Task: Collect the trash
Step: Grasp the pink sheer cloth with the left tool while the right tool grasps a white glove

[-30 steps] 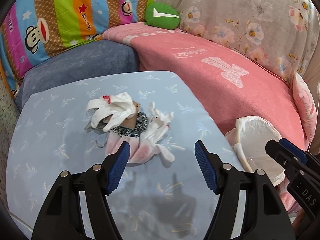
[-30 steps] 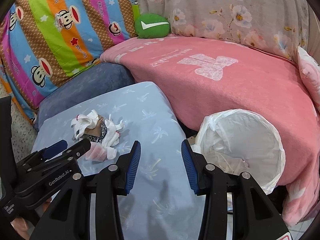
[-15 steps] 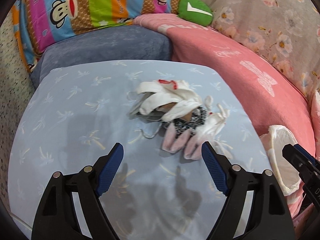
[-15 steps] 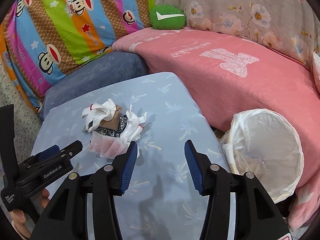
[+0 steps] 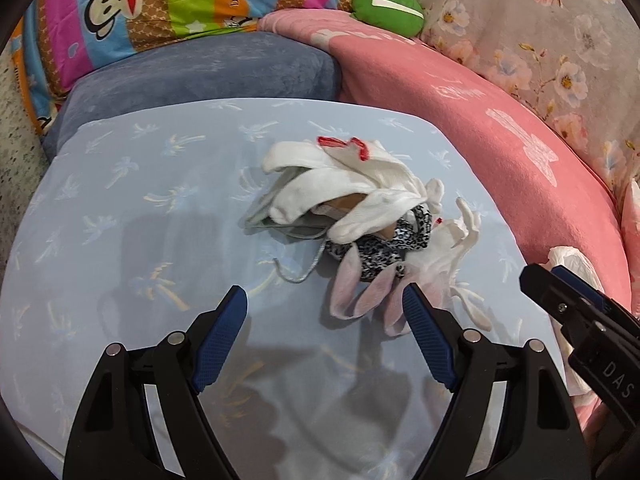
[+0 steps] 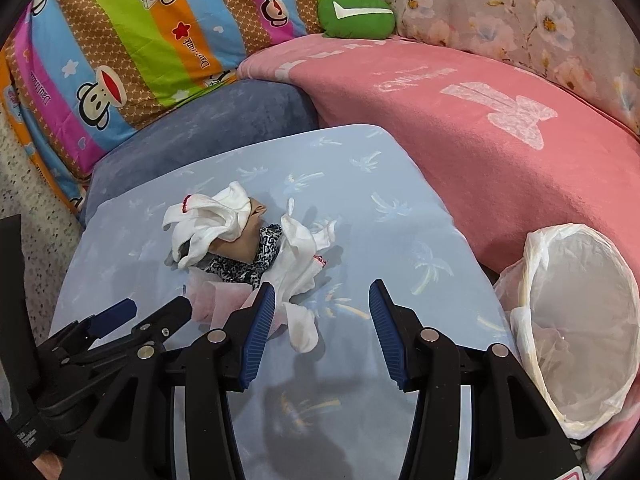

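A trash pile lies on the light blue table: white gloves with red trim, a leopard-print cloth, a pink glove and a grey mask. My left gripper is open and empty just in front of the pile. The pile also shows in the right wrist view. My right gripper is open and empty, its left finger beside a white glove. A bin lined with a white bag stands at the table's right edge.
A pink blanket covers the sofa behind the table. A blue-grey cushion, a striped monkey-print blanket and a green pillow sit at the back. Speckled floor shows at the left.
Both grippers have moved closer to the pile. The left view has swung left, so the pile now sits up and right of its fingers. Both stay open.
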A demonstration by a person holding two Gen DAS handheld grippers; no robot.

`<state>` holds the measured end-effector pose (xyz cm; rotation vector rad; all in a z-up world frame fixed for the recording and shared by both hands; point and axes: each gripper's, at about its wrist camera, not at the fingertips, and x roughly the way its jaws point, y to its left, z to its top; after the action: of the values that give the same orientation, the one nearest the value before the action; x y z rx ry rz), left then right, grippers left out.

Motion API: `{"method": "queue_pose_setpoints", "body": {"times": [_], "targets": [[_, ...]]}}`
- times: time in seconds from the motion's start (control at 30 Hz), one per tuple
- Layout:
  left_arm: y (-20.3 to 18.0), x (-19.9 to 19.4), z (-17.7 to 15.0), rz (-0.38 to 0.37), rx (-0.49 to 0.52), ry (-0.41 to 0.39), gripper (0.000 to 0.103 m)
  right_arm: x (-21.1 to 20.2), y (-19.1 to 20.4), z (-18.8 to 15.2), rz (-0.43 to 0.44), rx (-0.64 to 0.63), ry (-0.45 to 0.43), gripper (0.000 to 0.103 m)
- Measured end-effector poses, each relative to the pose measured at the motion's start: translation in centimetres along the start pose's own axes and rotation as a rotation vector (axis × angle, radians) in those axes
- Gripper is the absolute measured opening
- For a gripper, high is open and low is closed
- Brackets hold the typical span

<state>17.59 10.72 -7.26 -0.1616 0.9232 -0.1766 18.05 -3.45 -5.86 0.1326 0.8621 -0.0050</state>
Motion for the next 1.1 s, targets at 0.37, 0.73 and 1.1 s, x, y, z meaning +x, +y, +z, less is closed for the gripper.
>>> {"method": "queue_pose_setpoints", "body": {"times": [0.37,0.73,1.1], "targets": [[-1.3,2.7,0.1,-0.075,0.018,0.058,0.020,3.0,-0.4,0.2,0.006,0.016,0.042,0.049],[1.5,0.0,0.4,-0.067,-0.037,0.009,0.018,6.4,1.9,-0.3,0.062,-0.015,0.082,0.035],[0.7,-1.7,0.2,-0.061,-0.031,-0.016,0.018,2.6,0.6,-0.2,0.079,0.020,0.021,0.003]]}}
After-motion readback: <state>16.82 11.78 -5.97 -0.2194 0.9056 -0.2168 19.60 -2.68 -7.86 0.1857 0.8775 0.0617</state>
